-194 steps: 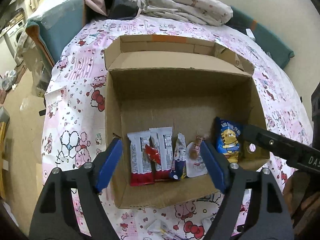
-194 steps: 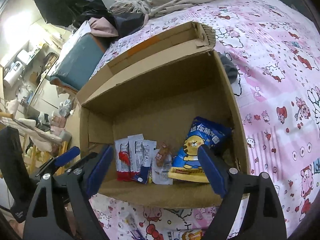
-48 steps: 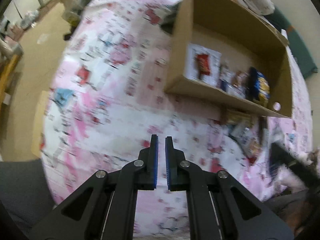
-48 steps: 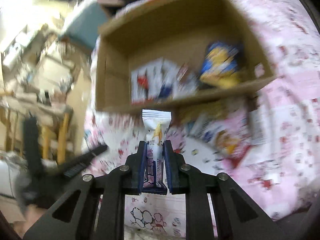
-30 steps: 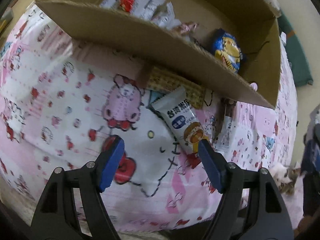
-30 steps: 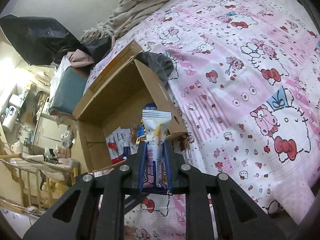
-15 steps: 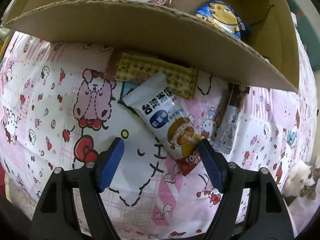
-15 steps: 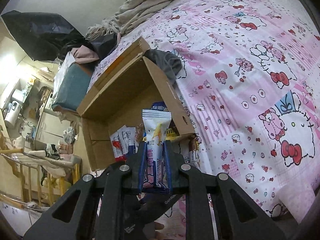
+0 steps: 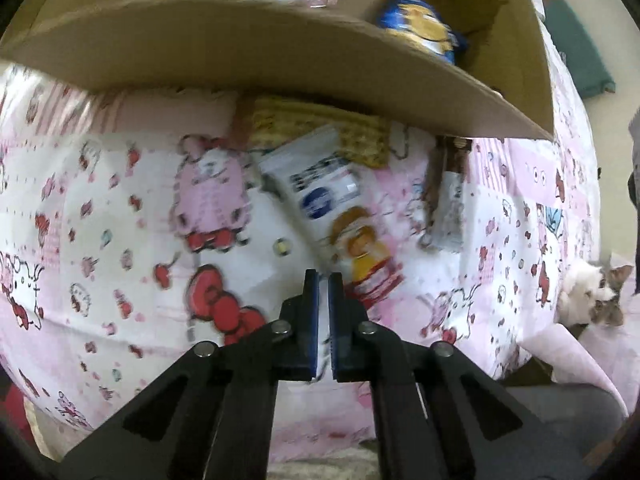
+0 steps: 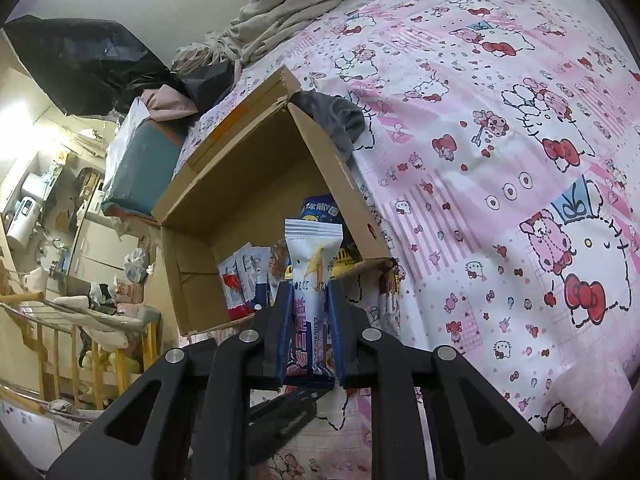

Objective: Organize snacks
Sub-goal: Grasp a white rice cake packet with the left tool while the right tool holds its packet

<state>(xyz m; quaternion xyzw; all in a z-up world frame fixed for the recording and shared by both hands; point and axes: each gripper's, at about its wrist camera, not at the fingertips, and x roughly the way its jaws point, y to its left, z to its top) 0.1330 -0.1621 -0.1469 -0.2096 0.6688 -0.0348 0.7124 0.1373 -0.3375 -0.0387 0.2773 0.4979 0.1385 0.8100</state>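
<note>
- You are mid-pickup: loose snacks lie on the bed (image 9: 100,208), just in front of the cardboard box (image 9: 280,52), and have yet to go in.
- Your left gripper (image 9: 323,280) has its fingers pressed together at the lower end of the white rice-snack packet (image 9: 332,208), which lies flat on the sheet.
- Your right gripper (image 10: 310,292) is clamped on a blue-and-white packet (image 10: 314,256), held upright in front of the box's open top.
- Next, I judge, you should test the left hold with a small lift, then carry each packet over the near wall and set it beside those already inside.
- Motion blur hides whether the left fingers actually caught the packet's edge or only met beside it.
- The box wall covers part of a checked yellow packet (image 9: 320,128) and the top of a slim dark bar (image 9: 446,208).
- A cat (image 9: 592,296) sits at the bed's edge.
</note>
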